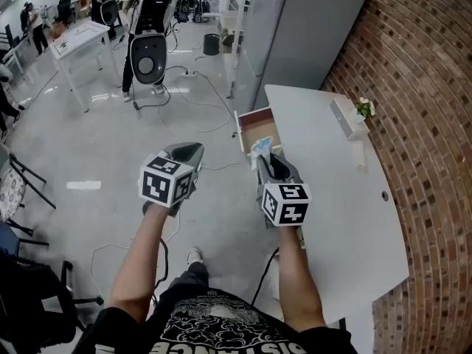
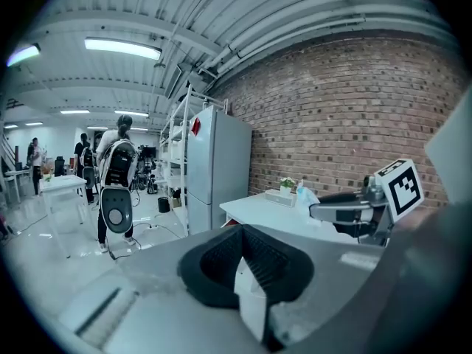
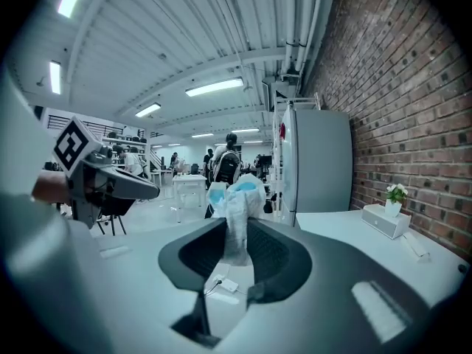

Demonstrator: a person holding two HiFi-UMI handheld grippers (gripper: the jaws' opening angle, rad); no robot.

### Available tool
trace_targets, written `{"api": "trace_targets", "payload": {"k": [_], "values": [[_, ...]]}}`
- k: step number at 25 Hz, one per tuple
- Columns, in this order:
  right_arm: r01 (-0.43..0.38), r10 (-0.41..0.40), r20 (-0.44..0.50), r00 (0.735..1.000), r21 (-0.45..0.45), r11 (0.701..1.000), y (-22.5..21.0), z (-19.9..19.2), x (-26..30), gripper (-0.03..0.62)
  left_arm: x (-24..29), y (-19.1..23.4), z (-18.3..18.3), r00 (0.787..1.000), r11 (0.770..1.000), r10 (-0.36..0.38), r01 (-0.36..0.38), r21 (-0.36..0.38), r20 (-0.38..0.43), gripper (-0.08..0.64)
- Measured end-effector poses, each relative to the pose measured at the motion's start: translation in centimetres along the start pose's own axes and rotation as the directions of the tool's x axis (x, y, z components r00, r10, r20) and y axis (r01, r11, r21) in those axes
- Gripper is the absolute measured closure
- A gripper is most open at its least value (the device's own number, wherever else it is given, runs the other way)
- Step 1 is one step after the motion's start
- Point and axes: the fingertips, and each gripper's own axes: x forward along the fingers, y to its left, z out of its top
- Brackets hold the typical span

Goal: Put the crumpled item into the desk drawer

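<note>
White and blue, the crumpled item (image 3: 234, 205) is pinched at its lower end between the pads of the right gripper (image 3: 236, 255), at the near edge of the open desk drawer (image 1: 257, 127). Left of the drawer, the left gripper (image 2: 247, 268) hangs over the floor, its jaws apart and empty. Right of the drawer is the white desk (image 1: 332, 175), and beyond it stands a tall grey cabinet (image 1: 295, 28).

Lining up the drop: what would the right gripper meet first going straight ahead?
Probably the open drawer, just ahead of the right gripper and its crumpled item; it may pass above it, height unclear.
</note>
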Motion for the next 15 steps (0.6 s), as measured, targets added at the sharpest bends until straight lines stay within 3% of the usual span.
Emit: {"api": "trace_targets", "payload": {"k": [15], "values": [[0.083, -0.083, -0.043, 0.996, 0.018, 0.996, -0.9, 2.4, 9.6, 0.5, 6.2, 9.4, 3.4, 0.998, 0.998, -0.066, 0.066, 0.018, -0.017, 0.56]]}}
